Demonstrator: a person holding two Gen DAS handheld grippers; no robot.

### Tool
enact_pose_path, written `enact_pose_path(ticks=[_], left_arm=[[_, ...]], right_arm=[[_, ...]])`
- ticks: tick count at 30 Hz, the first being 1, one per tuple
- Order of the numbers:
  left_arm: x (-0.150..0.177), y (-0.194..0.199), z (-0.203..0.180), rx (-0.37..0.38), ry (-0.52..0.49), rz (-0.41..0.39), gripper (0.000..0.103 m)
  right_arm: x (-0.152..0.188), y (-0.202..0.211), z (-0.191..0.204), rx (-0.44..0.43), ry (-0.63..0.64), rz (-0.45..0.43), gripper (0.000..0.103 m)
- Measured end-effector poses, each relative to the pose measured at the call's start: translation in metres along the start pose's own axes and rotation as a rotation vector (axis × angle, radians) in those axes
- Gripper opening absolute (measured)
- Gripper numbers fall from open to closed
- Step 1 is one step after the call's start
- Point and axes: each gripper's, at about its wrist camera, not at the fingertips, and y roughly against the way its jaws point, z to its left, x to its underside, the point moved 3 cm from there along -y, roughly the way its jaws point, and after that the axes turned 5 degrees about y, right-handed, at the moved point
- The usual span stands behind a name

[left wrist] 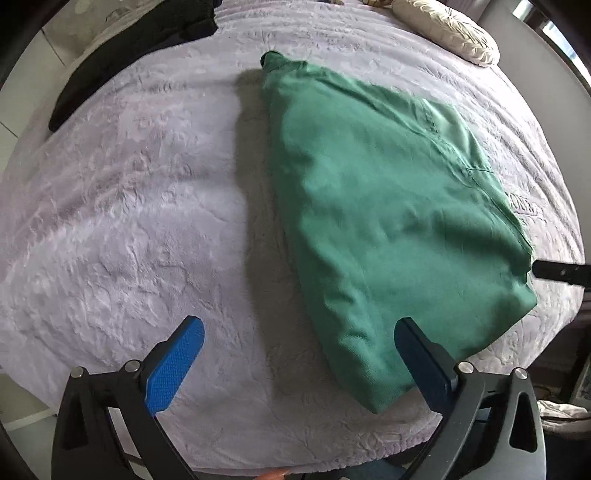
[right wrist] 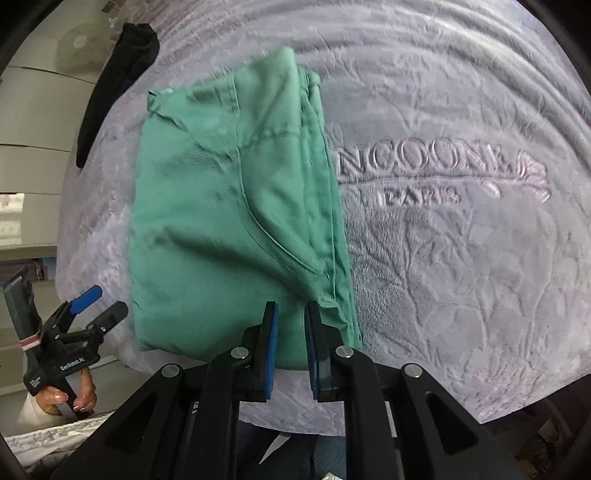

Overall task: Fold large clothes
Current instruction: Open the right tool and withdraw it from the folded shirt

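Lying on the bed's pale lilac embossed plush blanket (left wrist: 129, 206), the large green cotton garment (left wrist: 376, 206) already looks folded at least once into a long, layered panel, seams and a pocket line stacked along its 3 o'clock edge in the right wrist view. The left claw (left wrist: 299, 354) is spread wide with nothing between its blue pads, one finger just over the garment's near corner at 5 o'clock. The right claw (right wrist: 291, 347) stands narrowly parted at the near hem; cloth shows in the gap, but I cannot tell whether it is actually pinched. A black garment (left wrist: 122, 48) lies well apart at 11 o'clock, a cream tufted pillow (left wrist: 450, 29) at 1 o'clock. I judge the folding roughly midway: the panel probably needs another fold across its length and some smoothing
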Motion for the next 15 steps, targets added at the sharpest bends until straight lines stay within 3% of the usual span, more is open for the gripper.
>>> enact_pose_path(ticks=[2,3,4,6,9,12,15], left_arm=[[-0.003,0.002,-0.004,-0.015,-0.014,0.003,0.103],[-0.004,0.004,-0.006,-0.017,-0.013,0.0,0.103],[-0.006,0.007,-0.007,-0.022,-0.012,-0.01,0.103],[-0.011,0.012,-0.009,-0.056,-0.003,-0.035,0.103],[-0.019,0.02,-0.007,-0.066,0.035,-0.057,0.103],[-0.028,0.024,-0.003,-0.088,0.077,-0.049,0.103],[-0.036,0.032,-0.002,-0.088,0.113,-0.052,0.103]], right_arm=[[-0.006,0.009,0.002,0.009,0.002,-0.016,0.017],[-0.008,0.011,0.003,0.012,0.0,-0.021,0.023],[-0.011,0.013,0.003,0.015,-0.002,-0.025,0.039],[-0.019,0.02,0.006,0.034,0.003,-0.047,0.061],[-0.03,0.025,0.015,0.058,0.025,-0.064,0.064],[-0.036,0.026,0.026,0.079,0.035,-0.069,0.079],[-0.038,0.027,0.041,0.103,0.068,-0.078,0.082]])
